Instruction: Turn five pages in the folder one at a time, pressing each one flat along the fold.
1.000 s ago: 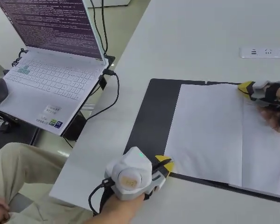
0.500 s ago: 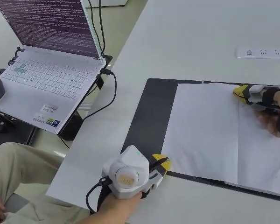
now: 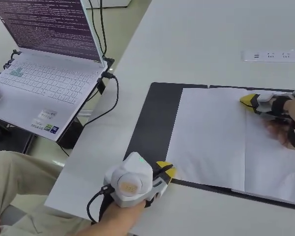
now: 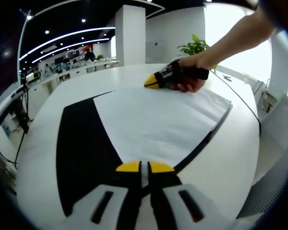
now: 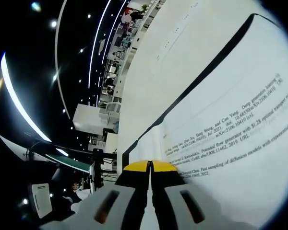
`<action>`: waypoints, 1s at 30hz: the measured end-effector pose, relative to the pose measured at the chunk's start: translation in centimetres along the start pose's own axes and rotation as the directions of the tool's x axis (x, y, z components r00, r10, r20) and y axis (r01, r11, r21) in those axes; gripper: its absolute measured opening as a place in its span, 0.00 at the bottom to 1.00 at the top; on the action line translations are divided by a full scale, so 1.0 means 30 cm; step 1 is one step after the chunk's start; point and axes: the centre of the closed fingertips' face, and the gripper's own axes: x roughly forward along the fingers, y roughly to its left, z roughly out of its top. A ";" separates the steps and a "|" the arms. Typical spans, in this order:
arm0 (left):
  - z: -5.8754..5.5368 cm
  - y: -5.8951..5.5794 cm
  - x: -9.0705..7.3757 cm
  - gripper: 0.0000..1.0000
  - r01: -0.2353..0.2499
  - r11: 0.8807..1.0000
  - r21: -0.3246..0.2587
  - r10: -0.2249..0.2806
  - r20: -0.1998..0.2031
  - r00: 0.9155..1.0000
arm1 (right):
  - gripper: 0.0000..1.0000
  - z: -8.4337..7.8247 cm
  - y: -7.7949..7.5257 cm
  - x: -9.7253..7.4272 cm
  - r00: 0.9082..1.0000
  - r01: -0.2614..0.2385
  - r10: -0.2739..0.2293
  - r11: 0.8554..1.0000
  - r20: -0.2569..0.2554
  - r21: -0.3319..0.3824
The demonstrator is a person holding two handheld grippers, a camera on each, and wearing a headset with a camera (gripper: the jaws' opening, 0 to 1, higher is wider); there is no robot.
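A black folder (image 3: pixel 155 123) lies open on the white table, white pages (image 3: pixel 209 135) spread across it. My left gripper (image 3: pixel 166 172) rests shut at the folder's near edge, its yellow tips (image 4: pixel 140 167) on the corner of the left page (image 4: pixel 149 120). My right gripper (image 3: pixel 247 100) is shut with its tip down on the paper near the fold, toward the far edge. In the right gripper view its closed tips (image 5: pixel 149 166) touch a printed page (image 5: pixel 230 139). The left gripper view shows the right gripper (image 4: pixel 154 81) lying on the far side of the page.
An open white laptop (image 3: pixel 49 73) on a stand sits off the table's left edge, with black cables (image 3: pixel 110 98) hanging beside it. A white power strip (image 3: pixel 273 55) lies on the table beyond the folder. A person's knee (image 3: pixel 14 177) shows at the lower left.
The right gripper has slid a little down the fold toward the near side, staying on the paper. The left gripper keeps its place at the folder's near edge. The head camera has shifted.
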 end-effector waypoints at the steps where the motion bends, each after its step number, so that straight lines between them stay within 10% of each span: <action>1: 0.000 0.000 0.000 0.03 0.000 1.000 0.000 0.000 0.000 1.000 | 0.00 -0.002 0.000 -0.002 1.000 0.000 0.000 1.000 0.001 -0.001; 30: -0.001 0.003 -0.004 0.03 -0.005 1.000 0.003 0.005 0.004 1.000 | 0.00 -0.105 -0.009 -0.083 0.998 -0.044 0.045 0.998 -0.035 0.035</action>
